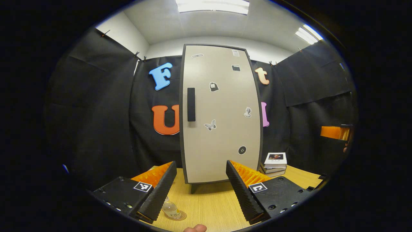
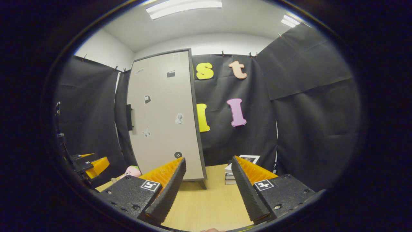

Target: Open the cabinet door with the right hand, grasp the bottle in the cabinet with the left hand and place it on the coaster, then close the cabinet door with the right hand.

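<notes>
The tall beige cabinet (image 1: 222, 112) stands on the wooden table (image 1: 209, 203) with its door closed; the dark handle (image 1: 191, 104) runs along the door's left side. A small clear bottle (image 1: 170, 209) stands upright on a round coaster (image 1: 181, 215) near the table's front, partly hidden behind my left finger. My left gripper (image 1: 201, 166) is open and holds nothing, back from the cabinet. In the right gripper view the cabinet (image 2: 164, 116) is at left, its handle (image 2: 129, 117) seen edge-on. My right gripper (image 2: 209, 161) is open with nothing in it, short of the cabinet's right corner.
A short stack of books (image 1: 275, 162) lies on the table to the right of the cabinet, also books (image 2: 239, 166). A pink object (image 2: 132, 170) sits left of the cabinet. The other gripper (image 2: 93, 166) shows at far left. A person's fingertip (image 1: 194, 228) shows at the bottom edge.
</notes>
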